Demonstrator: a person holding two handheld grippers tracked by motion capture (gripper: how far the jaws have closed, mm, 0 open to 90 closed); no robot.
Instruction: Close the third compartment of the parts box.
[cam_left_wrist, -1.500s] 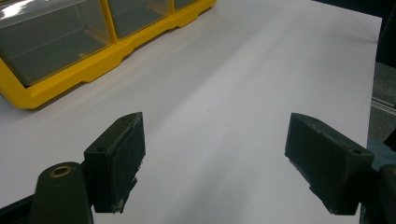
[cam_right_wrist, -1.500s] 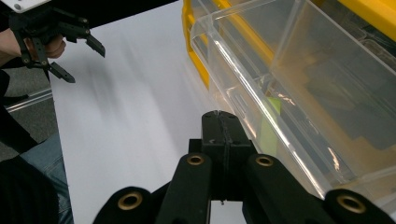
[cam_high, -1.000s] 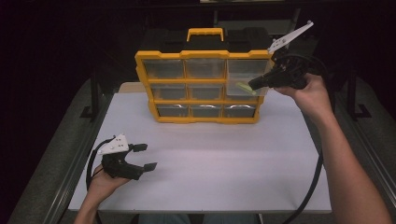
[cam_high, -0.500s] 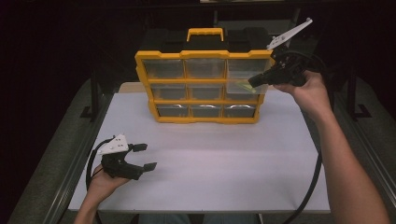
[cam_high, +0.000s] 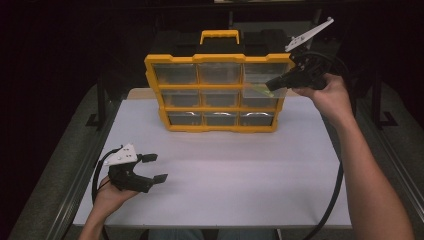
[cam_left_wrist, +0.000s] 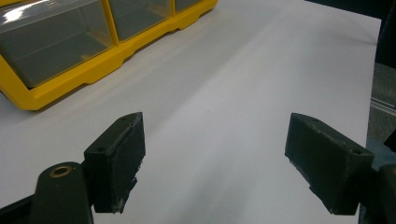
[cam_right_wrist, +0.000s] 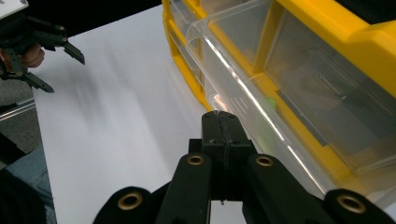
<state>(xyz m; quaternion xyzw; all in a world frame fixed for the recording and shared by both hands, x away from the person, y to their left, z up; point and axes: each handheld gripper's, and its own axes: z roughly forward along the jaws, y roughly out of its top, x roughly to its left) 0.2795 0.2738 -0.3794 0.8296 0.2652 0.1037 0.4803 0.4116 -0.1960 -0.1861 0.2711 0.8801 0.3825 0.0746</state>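
Almost nothing has changed over the last second: both your hands sit where they were, and the organizer (cam_high: 218, 85) hasn't shifted on the white table (cam_high: 235, 175).

Your right gripper (cam_high: 271, 84) is still at the far right, jaws fully together, tips against the front lip of the clear drawer (cam_high: 260, 90) in the organizer's right column, middle row. In the right gripper view that drawer (cam_right_wrist: 243, 88) stands partly pulled out from the yellow frame, its lip just at the closed tips (cam_right_wrist: 223, 116). Can't tell whether the lip is actually pinched or only touched. Something pale green lies inside the drawer, too blurred to name.

Your left gripper (cam_high: 152, 167) rests near left on the table, jaws wide apart, holding nothing, well apart from the organizer.

Judgement: the pull is paused mid-way; the drawer is part open, not yet free.
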